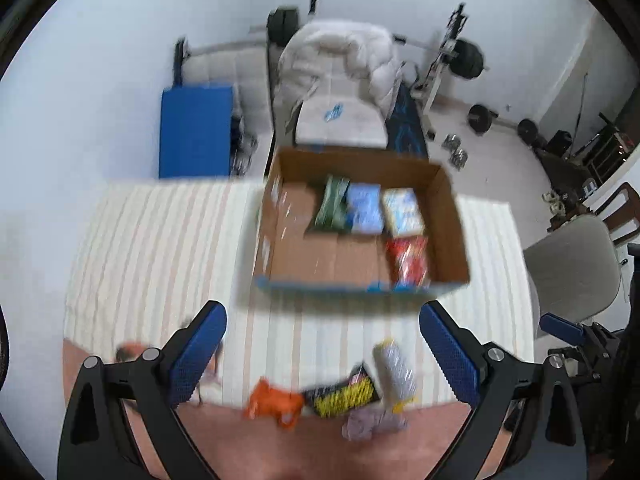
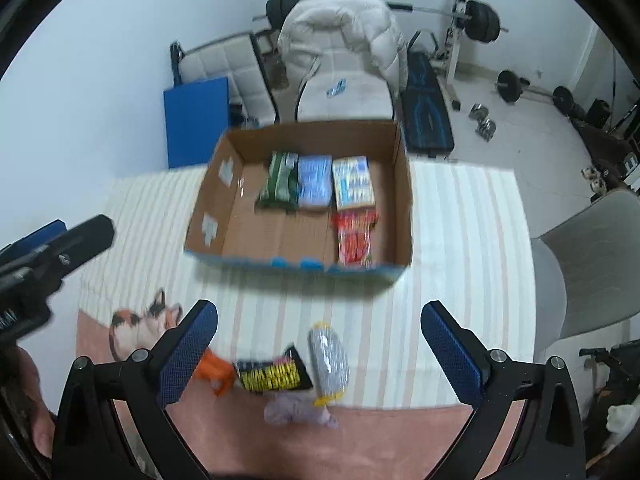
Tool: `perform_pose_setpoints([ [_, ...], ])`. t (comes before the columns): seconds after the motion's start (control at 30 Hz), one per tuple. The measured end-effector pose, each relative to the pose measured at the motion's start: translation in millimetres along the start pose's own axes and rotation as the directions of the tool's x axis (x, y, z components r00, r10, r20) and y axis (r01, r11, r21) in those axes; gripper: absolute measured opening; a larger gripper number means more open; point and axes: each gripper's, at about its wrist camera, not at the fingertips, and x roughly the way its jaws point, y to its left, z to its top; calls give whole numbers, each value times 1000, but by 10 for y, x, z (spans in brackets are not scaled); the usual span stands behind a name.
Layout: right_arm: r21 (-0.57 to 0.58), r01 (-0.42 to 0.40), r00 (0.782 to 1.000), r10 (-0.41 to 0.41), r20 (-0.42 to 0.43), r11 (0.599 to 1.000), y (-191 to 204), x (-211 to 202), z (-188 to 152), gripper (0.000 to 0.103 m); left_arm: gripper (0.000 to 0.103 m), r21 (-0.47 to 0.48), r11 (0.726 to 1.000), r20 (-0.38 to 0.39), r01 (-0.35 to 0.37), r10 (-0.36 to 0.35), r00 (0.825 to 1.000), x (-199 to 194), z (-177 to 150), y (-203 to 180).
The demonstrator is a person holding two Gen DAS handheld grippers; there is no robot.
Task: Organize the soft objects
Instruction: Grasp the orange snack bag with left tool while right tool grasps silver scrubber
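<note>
A cardboard box (image 1: 452, 224) (image 2: 402, 184) stands on the striped cloth and holds a green pack (image 1: 331, 206) (image 2: 280, 182), a blue pack (image 1: 364, 208) (image 2: 315, 184), a white-blue pack (image 1: 403, 206) (image 2: 353, 184) and a red pack (image 1: 408, 258) (image 2: 354, 236). Near the front lie an orange toy (image 1: 274, 402) (image 2: 214, 372), a black-yellow pack (image 1: 340, 394) (image 2: 274, 374), a grey-yellow pack (image 1: 396, 368) (image 2: 328, 356) and a lilac soft thing (image 1: 372, 424) (image 2: 298, 410). My left gripper (image 1: 322, 354) and right gripper (image 2: 320, 354) are open and empty above them.
A cat-shaped soft toy (image 2: 140, 324) (image 1: 130, 352) lies at the left front. A grey chair (image 2: 592, 256) (image 1: 576, 264) stands right of the table. A padded seat (image 2: 344, 92), a blue mat (image 2: 196, 120) and weights are behind the table.
</note>
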Motion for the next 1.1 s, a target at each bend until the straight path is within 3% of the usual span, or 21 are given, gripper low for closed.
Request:
perform_pose_setpoints([
  [0.13,-8,-9,990,8,-141,1000,-73,450,-374,103,99,-104,995,-164,10,-27,986,443,-504,360],
  [0.3,3,-19,959,19,-282,1000,-123,1071,-745,103,97,-253,967,-351,-27,-66,934,1072,-1099,815],
  [0.4,14,-11,944,15,-330,1000,-134,1405,-874,103,89,-398,917,-439,-27,-165,883,1438,-1425,1066],
  [0.5,31,-11,936,21,-352,999,-131,1628,-924,98,84,-554,832,-471,-22,-291,832,1785,-1684,1234],
  [0.6,44,6,931,11,-365,999,-132,1814,-947,80,81,-653,758,-468,-18,-384,796,2079,-1828,1268],
  [0.63,48,12,929,7,-370,999,-132,1881,-953,72,72,-677,736,-466,-19,-409,785,2183,-1870,1268],
  [0.73,57,24,927,-1,-375,998,-136,2019,-953,57,55,-701,713,-477,-36,-429,767,2413,-1909,1262],
  [0.8,56,29,923,-5,-385,998,-141,2092,-959,55,53,-679,733,-493,-50,-403,771,2480,-1854,1249],
  [0.97,52,42,917,-18,-399,998,-155,2203,-967,52,53,-498,865,-547,-61,-259,796,2589,-1510,1069],
  [1.1,51,57,911,-31,-412,997,-194,2292,-967,43,53,-341,938,-576,-66,-153,803,2763,-1223,894],
])
